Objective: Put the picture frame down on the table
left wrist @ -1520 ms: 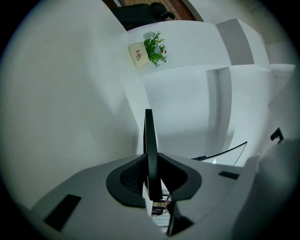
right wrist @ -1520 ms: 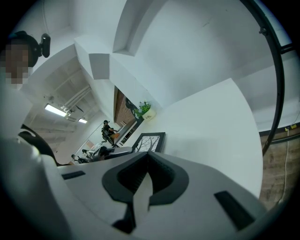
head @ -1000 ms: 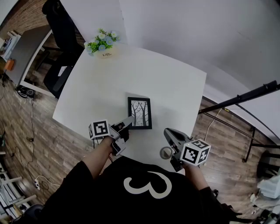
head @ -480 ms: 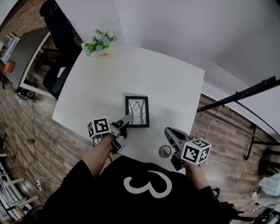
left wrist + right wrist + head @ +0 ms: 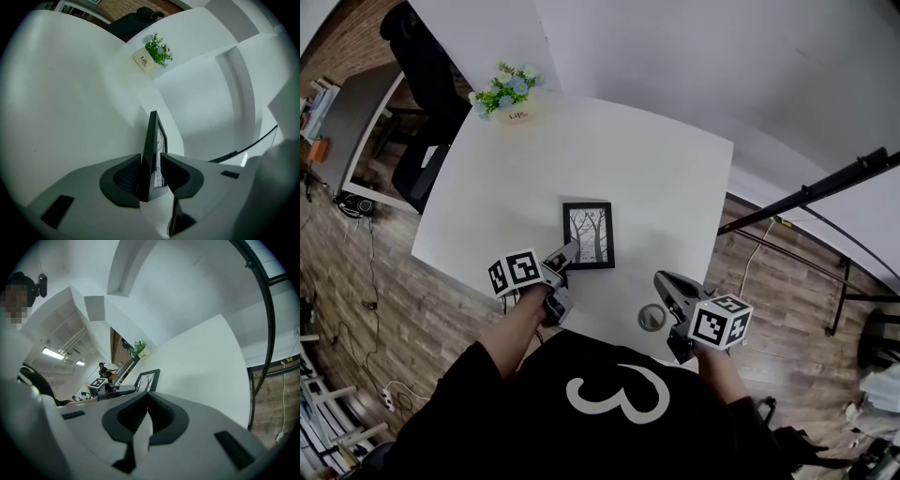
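Note:
The black picture frame (image 5: 588, 234), showing a bare-tree print, lies about flat near the front of the white table (image 5: 656, 178). My left gripper (image 5: 563, 256) is shut on the frame's near left corner. In the left gripper view the frame (image 5: 153, 133) runs edge-on between the closed jaws of the left gripper (image 5: 151, 159), print side facing away from the tabletop. I cannot tell whether it touches the table. My right gripper (image 5: 662, 280) hovers over the table's front right edge, shut and empty. In the right gripper view its tips (image 5: 147, 397) meet, with the frame (image 5: 147, 379) beyond them.
A small pot of flowers (image 5: 508, 94) stands at the table's far left corner. A small round grey thing (image 5: 652, 318) sits by the front edge near the right gripper. A black chair (image 5: 422, 56) stands far left, and a black pole (image 5: 811, 195) crosses the wooden floor at right.
The head view has drifted slightly. The left gripper stays shut on the frame at about the same spot on the table. The right gripper has barely moved.

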{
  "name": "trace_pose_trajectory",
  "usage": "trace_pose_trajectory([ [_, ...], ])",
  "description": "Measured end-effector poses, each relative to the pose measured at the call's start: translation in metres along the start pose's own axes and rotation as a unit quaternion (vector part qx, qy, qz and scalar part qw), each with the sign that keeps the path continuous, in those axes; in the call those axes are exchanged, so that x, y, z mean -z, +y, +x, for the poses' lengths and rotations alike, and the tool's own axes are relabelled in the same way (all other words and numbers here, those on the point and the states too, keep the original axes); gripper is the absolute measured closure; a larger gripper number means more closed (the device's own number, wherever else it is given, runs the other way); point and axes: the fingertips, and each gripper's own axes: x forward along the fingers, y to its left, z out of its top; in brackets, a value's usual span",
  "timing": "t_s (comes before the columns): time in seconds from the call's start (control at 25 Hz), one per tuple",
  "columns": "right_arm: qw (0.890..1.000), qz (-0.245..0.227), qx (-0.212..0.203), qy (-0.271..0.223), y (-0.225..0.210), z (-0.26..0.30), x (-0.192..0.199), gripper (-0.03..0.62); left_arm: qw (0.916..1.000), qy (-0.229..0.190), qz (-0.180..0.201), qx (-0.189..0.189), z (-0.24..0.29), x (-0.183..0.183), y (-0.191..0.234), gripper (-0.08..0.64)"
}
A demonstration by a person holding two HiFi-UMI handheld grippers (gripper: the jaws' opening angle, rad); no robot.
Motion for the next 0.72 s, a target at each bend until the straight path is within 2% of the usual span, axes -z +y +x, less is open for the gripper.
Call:
trace_pose_trajectory([
  [0.4,1.000,0.006,0.001,-0.005,0.000,-0.006,0.010,0.569,0.9991,-0.003,0.029,-0.030,-0.001,-0.001,0.002,0.353],
  [0.6,1.000,0.003,-0.003,-0.002,0.004,-0.003,0.013,0.569,0.9936,0.000,0.094,-0.062,-0.006,-0.001,0.003,0.315],
  [0.72,1.000,-0.001,-0.005,-0.001,0.008,-0.002,0.015,0.569,0.9920,-0.004,0.108,-0.066,-0.008,-0.001,0.004,0.301],
])
